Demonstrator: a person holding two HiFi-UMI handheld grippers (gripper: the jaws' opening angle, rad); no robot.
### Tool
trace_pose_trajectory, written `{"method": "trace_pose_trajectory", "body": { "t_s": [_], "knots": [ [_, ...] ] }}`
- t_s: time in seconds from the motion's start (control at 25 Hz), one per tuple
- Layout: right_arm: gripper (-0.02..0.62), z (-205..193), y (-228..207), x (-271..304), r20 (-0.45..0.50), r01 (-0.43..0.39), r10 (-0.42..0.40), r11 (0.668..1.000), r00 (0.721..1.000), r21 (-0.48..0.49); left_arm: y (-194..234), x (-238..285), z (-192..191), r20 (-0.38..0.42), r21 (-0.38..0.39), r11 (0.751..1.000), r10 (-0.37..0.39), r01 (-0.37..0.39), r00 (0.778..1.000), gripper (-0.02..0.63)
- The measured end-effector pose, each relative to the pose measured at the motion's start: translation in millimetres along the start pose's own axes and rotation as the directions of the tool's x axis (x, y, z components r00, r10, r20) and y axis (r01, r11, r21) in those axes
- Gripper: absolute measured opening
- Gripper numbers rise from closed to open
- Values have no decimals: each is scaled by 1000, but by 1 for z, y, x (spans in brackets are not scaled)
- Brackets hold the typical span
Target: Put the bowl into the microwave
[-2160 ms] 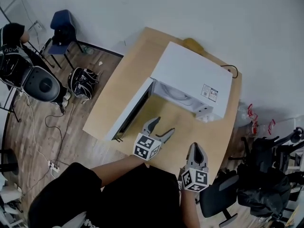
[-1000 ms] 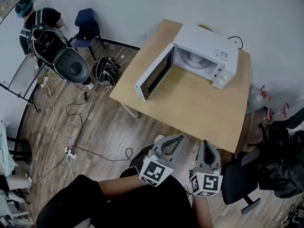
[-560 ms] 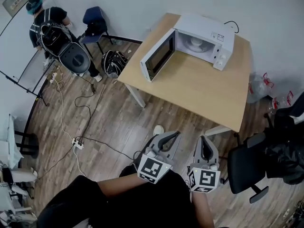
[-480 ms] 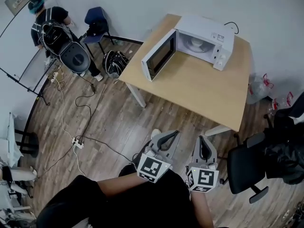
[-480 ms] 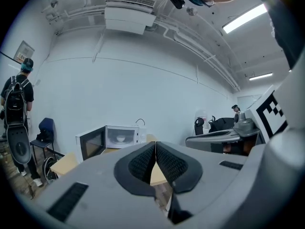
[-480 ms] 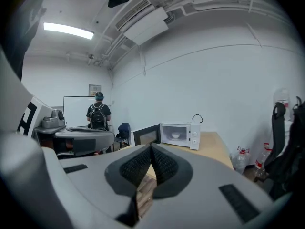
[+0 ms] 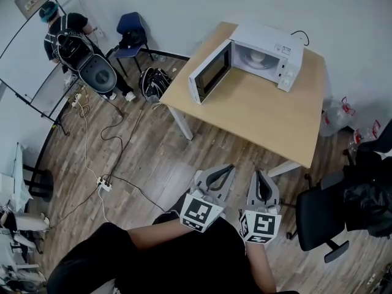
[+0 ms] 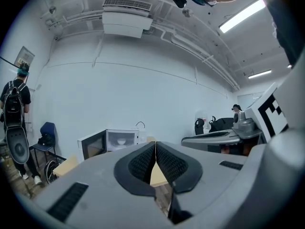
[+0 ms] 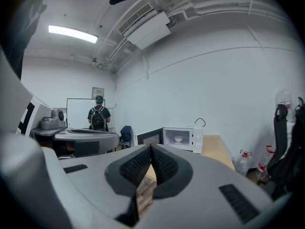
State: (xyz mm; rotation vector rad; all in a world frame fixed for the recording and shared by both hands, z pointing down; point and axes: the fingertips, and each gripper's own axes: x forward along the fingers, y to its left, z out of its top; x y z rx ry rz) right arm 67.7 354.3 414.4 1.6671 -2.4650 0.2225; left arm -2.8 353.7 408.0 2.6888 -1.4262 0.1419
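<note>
The white microwave [image 7: 263, 51] stands at the far end of the wooden table [image 7: 263, 112] with its door [image 7: 210, 72] swung open to the left. A white bowl [image 7: 257, 56] sits inside it; it also shows as the bowl [image 8: 121, 141] in the left gripper view and the bowl [image 9: 178, 139] in the right gripper view. My left gripper [image 7: 228, 169] and right gripper [image 7: 260, 175] hang side by side close to my body, over the floor well short of the table. Both are shut, pads together, with nothing in them.
A person with a backpack [image 7: 61, 26] stands far left beside a whiteboard. A blue chair [image 7: 131, 29] and a black bag [image 7: 156, 81] lie left of the table. A black office chair [image 7: 318, 216] stands at my right. Cables [image 7: 101, 182] trail over the wooden floor.
The camera and both grippers have drawn back from the table, so the microwave now lies farther off. Both grippers stay shut and empty, and have edged slightly closer together.
</note>
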Motion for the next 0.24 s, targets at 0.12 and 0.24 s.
{"method": "trace_pose_trajectory", "body": {
  "t_s": [0.12, 0.24],
  "knots": [
    [60, -1, 4, -1, -1, -1, 1, 1000, 1000, -5, 5, -1, -2, 0, -13, 1000, 10, -10, 1000, 12],
    [60, 0, 4, -1, -4, 2, -2, 1000, 1000, -10, 10, 1, -3, -2, -28, 999, 18, -18, 1000, 14]
  ]
}}
